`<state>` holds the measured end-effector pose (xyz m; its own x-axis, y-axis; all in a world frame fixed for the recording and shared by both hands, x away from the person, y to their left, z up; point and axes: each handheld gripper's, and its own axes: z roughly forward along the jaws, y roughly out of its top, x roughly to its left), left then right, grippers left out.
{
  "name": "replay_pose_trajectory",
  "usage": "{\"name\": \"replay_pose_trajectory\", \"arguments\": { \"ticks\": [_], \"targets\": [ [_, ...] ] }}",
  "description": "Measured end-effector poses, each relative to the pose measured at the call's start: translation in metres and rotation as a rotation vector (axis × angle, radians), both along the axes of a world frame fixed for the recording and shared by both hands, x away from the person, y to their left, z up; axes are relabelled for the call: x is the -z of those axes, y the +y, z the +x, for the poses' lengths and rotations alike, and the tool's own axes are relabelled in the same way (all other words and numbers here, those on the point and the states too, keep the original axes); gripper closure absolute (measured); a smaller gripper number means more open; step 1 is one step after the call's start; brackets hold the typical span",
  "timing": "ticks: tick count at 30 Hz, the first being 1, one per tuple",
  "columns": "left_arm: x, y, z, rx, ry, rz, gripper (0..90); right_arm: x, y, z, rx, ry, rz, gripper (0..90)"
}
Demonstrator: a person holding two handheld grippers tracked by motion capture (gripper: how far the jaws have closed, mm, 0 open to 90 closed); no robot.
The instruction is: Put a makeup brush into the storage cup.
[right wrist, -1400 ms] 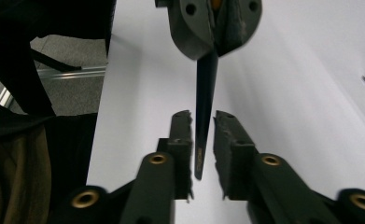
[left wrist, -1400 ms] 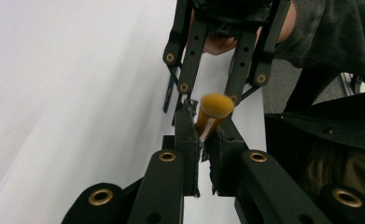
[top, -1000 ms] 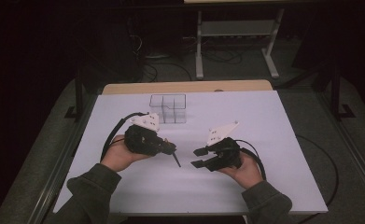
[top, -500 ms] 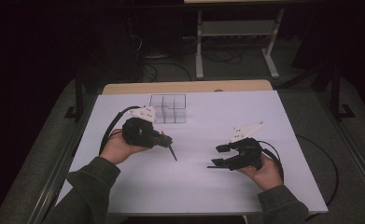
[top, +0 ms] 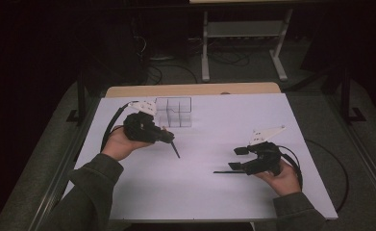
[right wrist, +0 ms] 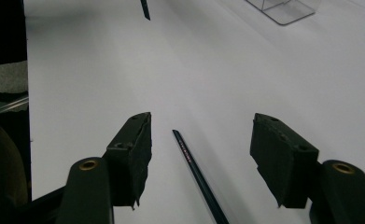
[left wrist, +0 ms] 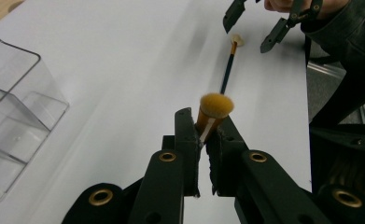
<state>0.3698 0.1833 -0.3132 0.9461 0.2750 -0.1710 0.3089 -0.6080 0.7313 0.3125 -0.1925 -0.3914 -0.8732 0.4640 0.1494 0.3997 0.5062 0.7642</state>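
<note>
My left gripper (top: 162, 137) (left wrist: 203, 123) is shut on a makeup brush with an orange bristle head (left wrist: 216, 105); its dark handle (top: 175, 149) (right wrist: 145, 9) slants down toward the white table (top: 224, 120). A second, thin dark brush (top: 229, 172) (left wrist: 227, 70) (right wrist: 189, 156) lies flat on the table, its small pale tip (left wrist: 237, 39) toward the right hand. My right gripper (top: 237, 159) (right wrist: 201, 140) (left wrist: 252, 25) is open, its jaws having just been opening, and the thin brush lies between them untouched.
A clear plastic organizer with several compartments (top: 173, 111) (left wrist: 12, 116) (right wrist: 283, 9) stands at the back of the table, just right of my left hand. A wooden strip (top: 190, 89) runs along the far edge. A metal stand (top: 243, 33) is on the floor beyond.
My right hand has shifted right and toward the near edge, its jaws spreading wider over the thin brush. My left hand has drifted left and back toward the organizer, still holding its brush.
</note>
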Motion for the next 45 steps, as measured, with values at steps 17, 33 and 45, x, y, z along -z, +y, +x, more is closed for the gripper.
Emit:
{"name": "replay_pose_trajectory", "arguments": {
  "ticks": [17,33,45],
  "targets": [
    [-0.008,0.0,0.024,-0.034,0.02,-0.005,83.0,0.003,-0.016,0.0,0.048,-0.003,-0.002,32.4],
    [-0.019,-0.003,0.047,-0.066,0.026,0.001,83.0,0.004,-0.016,0.0,0.051,-0.016,-0.008,30.3],
    [-0.031,-0.007,0.066,-0.097,0.024,0.014,83.0,0.003,-0.017,-0.001,0.06,-0.024,0.004,27.9]
  ]
}}
